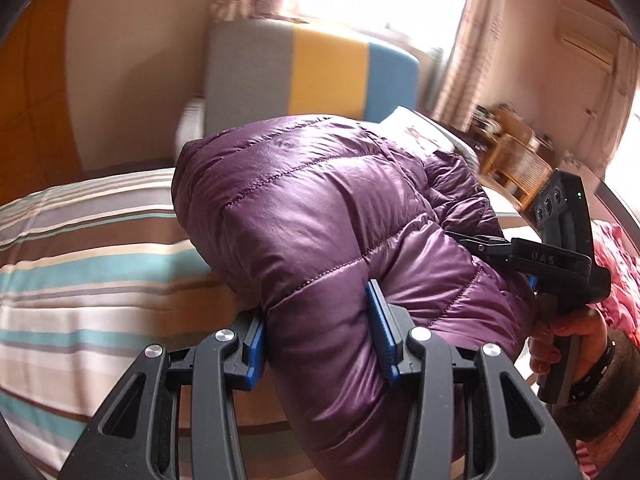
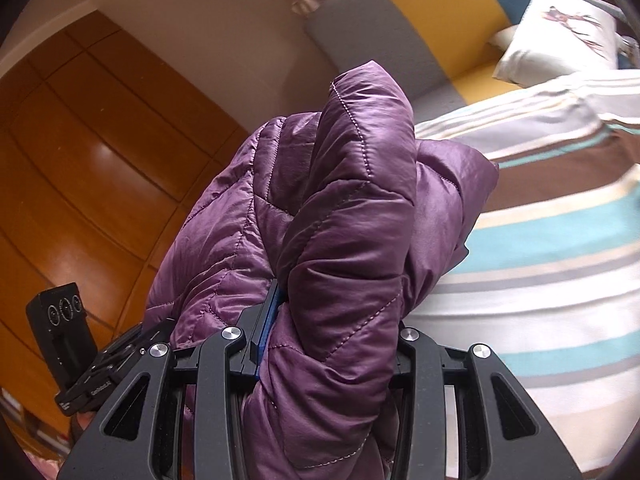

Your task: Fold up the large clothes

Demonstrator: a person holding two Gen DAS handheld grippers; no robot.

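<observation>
Both hand-held grippers, left (image 1: 316,332) and right (image 2: 328,328), clamp bunched purple puffer jacket (image 1: 320,208) above striped bed (image 1: 80,280); no neat fold visible, laying flat and folding remain.

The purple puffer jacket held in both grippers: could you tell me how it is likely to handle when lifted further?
The purple puffer jacket probably stays floppy: it bulges and sags around the left gripper. Its glossy shell looks slippery, so it may creep out of the right gripper. The puffed quilting suggests it is light for its bulk.
</observation>
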